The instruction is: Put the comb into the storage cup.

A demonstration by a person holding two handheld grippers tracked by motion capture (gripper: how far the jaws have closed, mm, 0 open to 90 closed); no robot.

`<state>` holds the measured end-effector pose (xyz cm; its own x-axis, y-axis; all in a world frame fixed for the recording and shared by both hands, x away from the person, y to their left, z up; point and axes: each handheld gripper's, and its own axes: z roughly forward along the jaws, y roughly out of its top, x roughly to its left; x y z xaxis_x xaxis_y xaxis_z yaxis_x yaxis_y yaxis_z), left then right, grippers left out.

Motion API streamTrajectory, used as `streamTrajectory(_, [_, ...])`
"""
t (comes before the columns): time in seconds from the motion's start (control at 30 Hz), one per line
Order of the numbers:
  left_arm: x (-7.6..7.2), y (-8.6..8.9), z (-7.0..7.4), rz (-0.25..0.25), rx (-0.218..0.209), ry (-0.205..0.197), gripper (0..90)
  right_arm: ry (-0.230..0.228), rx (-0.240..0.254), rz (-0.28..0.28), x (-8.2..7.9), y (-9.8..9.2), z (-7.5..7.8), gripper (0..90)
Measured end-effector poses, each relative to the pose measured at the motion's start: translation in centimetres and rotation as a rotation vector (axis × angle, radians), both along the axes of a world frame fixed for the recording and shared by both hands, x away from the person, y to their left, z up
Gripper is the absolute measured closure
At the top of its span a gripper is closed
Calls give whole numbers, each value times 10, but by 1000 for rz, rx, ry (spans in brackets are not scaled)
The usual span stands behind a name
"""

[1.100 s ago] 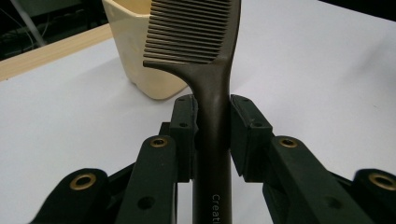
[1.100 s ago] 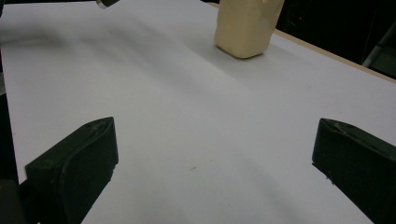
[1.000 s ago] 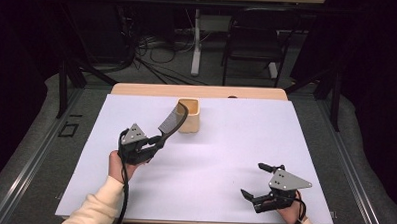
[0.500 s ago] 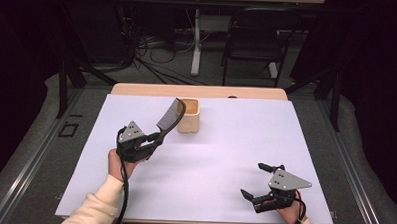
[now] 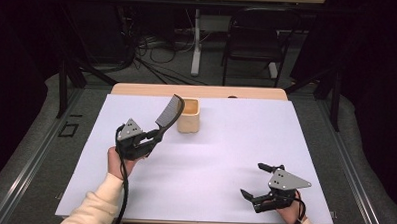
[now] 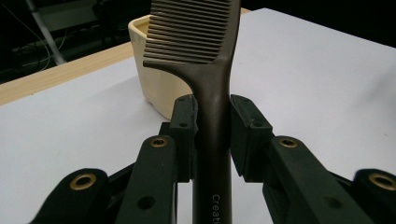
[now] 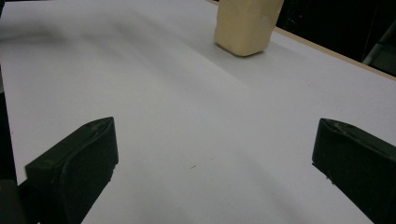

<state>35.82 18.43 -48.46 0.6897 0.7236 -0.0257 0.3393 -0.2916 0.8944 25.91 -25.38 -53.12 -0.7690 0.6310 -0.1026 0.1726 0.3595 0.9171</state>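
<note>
Comb (image 5: 169, 111) clamped by handle in left tongs (image 5: 153, 138); teeth end raised toward far edge of desk (image 5: 225, 158), just beside near-left rim of cream cup (image 5: 189, 115). Grip set low on handle, pads closed flat against both sides as seen in left gripper view (image 6: 212, 135), leaving toothed head (image 6: 194, 30) free above the jaws. Judged purpose: long free length allows head to be steered over cup opening and lowered in, handle last. Cup standing upright near middle of far edge, open top facing up, within short reach of comb tip.

Right tongs (image 5: 264, 187) resting near right part of near edge, well apart from cup and comb. Jaws spread wide, nothing between them; bare desk surface between the two pads in right gripper view (image 7: 210, 154), cup (image 7: 245, 25) far off at top. Judged purpose: parked clear of the working side, ready if cup needs steadying.

Compared with half a second ago: comb tilted more upright and shifted slightly toward cup, tip now overlapping cup's left rim in high view. Compared with one second ago: comb head lifted off cup rim and swung left, handle steeper. Right tongs unchanged in place and opening across all three high views. Cup unmoved.
</note>
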Motion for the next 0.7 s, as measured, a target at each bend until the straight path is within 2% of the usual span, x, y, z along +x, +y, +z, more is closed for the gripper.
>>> streamTrajectory(0.7, [8,1,4,21,-40,-12,723,1,-1,-1,1,0,0,0])
